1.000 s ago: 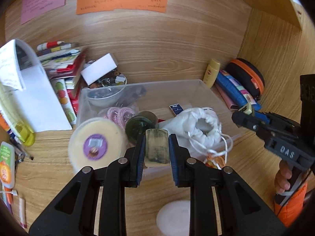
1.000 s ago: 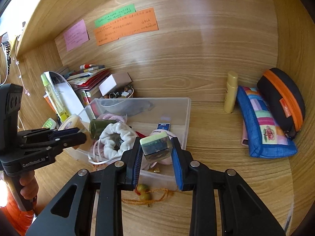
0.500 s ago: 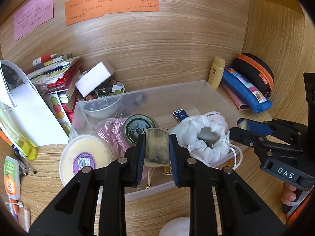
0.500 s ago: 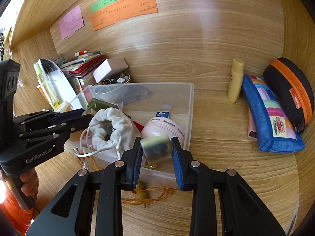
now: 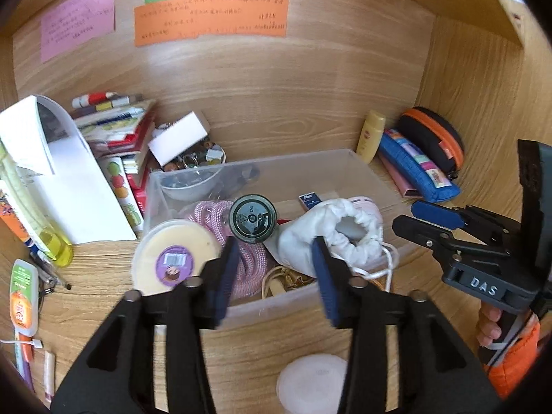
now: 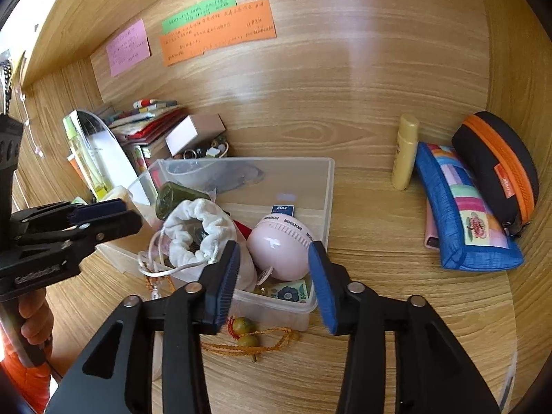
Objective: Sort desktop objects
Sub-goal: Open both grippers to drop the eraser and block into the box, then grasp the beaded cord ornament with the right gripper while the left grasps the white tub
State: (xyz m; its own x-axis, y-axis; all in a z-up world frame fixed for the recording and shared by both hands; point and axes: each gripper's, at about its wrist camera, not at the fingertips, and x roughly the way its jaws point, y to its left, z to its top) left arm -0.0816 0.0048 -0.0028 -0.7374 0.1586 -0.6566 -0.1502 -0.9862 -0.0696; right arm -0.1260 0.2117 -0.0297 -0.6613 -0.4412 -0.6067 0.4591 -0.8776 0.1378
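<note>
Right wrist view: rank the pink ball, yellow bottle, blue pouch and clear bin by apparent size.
1. Clear bin
2. Blue pouch
3. Pink ball, though it sits nearer the camera than the pouch
4. Yellow bottle

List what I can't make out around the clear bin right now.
- Bin back corner, both wrist views: dark items behind the frosted wall, unidentifiable.
- White drawstring pouch: contents shadowed.
- Wall notes: handwriting too small.
- White round object, left wrist view: blurred, cut off by the bottom edge.

"DAS" is read on the right gripper (image 5: pixel 436 219), "2" on the dark green jar (image 5: pixel 253 218), "Max" on the small blue box (image 6: pixel 283 209).
</note>
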